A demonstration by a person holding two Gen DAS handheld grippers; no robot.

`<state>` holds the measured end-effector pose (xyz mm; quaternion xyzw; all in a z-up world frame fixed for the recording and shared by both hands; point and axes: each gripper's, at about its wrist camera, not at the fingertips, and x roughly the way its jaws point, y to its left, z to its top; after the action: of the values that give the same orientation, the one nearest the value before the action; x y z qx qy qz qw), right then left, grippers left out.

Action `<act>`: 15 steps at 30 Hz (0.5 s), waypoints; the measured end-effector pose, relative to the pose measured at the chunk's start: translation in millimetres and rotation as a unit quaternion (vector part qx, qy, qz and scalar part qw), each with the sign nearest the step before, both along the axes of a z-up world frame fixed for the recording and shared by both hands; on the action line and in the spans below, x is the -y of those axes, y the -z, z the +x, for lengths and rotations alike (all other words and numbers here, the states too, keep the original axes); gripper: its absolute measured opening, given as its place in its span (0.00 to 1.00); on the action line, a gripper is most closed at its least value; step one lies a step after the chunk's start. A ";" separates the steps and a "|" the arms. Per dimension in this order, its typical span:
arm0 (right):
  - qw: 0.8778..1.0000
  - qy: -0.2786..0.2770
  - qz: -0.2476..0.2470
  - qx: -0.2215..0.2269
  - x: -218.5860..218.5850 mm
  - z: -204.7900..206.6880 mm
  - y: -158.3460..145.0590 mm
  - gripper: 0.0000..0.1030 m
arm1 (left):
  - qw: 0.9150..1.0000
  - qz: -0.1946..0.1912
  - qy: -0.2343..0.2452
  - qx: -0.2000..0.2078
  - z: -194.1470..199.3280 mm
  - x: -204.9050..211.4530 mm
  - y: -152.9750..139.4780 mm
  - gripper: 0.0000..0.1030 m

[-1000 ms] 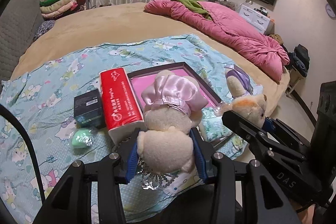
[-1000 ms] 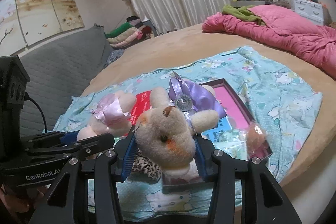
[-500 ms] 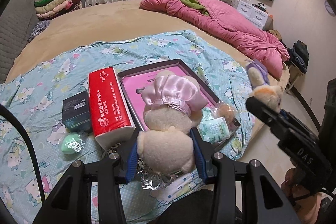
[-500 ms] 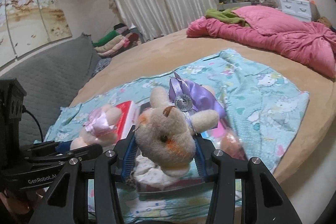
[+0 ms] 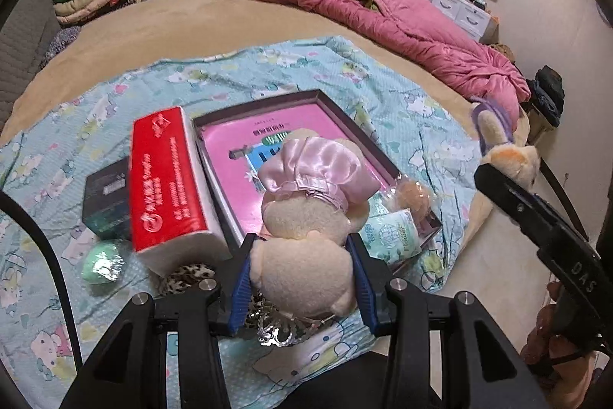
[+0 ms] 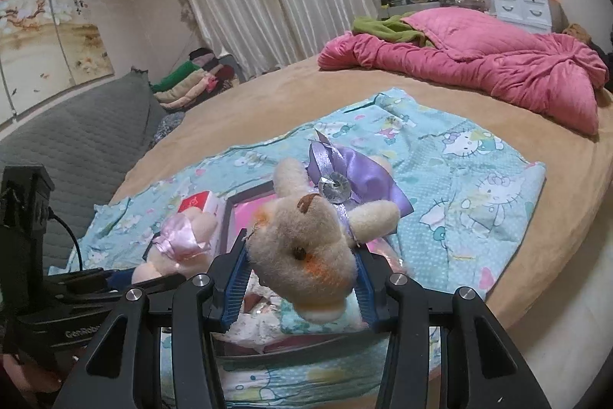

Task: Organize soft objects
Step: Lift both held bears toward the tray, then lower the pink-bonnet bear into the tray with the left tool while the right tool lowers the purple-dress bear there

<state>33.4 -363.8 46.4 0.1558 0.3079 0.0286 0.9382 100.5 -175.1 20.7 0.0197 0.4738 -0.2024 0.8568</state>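
Observation:
My left gripper (image 5: 300, 276) is shut on a cream plush bear in a pink satin dress (image 5: 306, 217), held above the front of a dark-framed box with a pink bottom (image 5: 245, 148). My right gripper (image 6: 302, 276) is shut on a cream plush bear with a purple bow (image 6: 306, 248), held above the box's near end. The right gripper and its bear (image 5: 505, 156) show at the right of the left wrist view, off the bed's edge. The pink-dressed bear (image 6: 180, 248) shows at the left of the right wrist view.
A red tissue pack (image 5: 164, 179), a dark small box (image 5: 105, 198), a green foil ball (image 5: 101, 261) and a leopard-print item (image 5: 187, 275) lie on the Hello Kitty cloth (image 5: 268, 64). Tissue packets (image 5: 390, 229) lie in the box. A pink quilt (image 5: 402, 14) lies beyond.
Both grippers have risen and pulled back from the box, each keeping its bear. The right gripper has moved right, further from the left one.

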 end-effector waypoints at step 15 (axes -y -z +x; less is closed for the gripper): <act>1.000 -0.010 -0.002 -0.004 -0.1 16.5 7.1 0.48 | 0.999 0.022 0.016 -0.024 21.0 29.5 36.6 0.44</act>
<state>49.9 -363.7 39.3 0.1506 0.3133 0.0366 0.9369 121.5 -204.7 -15.8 0.0412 0.4983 -0.2059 0.8412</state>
